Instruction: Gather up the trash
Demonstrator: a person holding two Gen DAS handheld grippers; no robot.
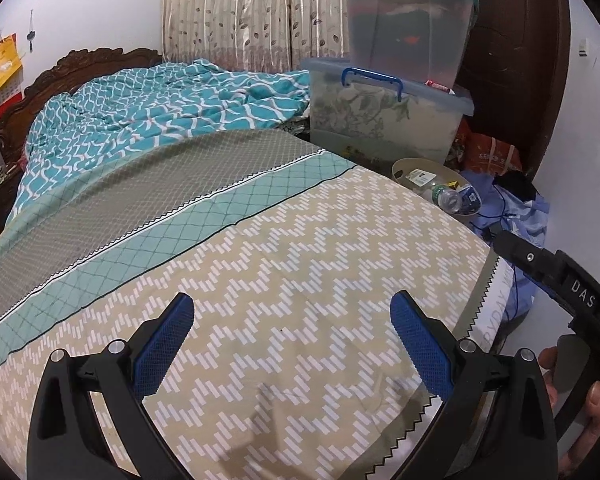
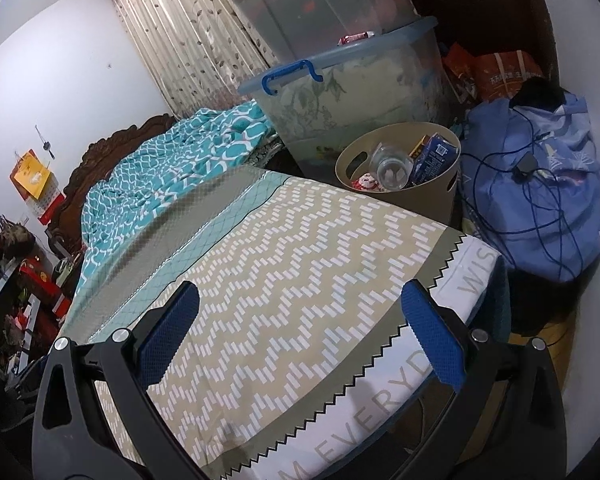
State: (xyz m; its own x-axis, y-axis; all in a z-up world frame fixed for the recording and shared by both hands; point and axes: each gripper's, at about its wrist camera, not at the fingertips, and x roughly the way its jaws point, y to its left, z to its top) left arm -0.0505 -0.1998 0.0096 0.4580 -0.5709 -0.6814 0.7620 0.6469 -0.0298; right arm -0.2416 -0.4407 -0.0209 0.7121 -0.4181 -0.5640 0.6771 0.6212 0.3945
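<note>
Where it lies in the bin, the bottle mouth faces the camera

Left tool and right tool both gape wide, holding nothing.

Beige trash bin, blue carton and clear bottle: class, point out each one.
Beige trash bin (image 2: 428, 200), right wrist view, front wall.
Blue carton (image 2: 434, 160), right wrist view, printed side.
Clear bottle (image 2: 392, 168), right wrist view, its round end.

- The left gripper hung wide open over the near bedsheet.
- A beige bin with a bottle stood far right, beside the bed.
- Stacked storage boxes rose behind it.
</note>
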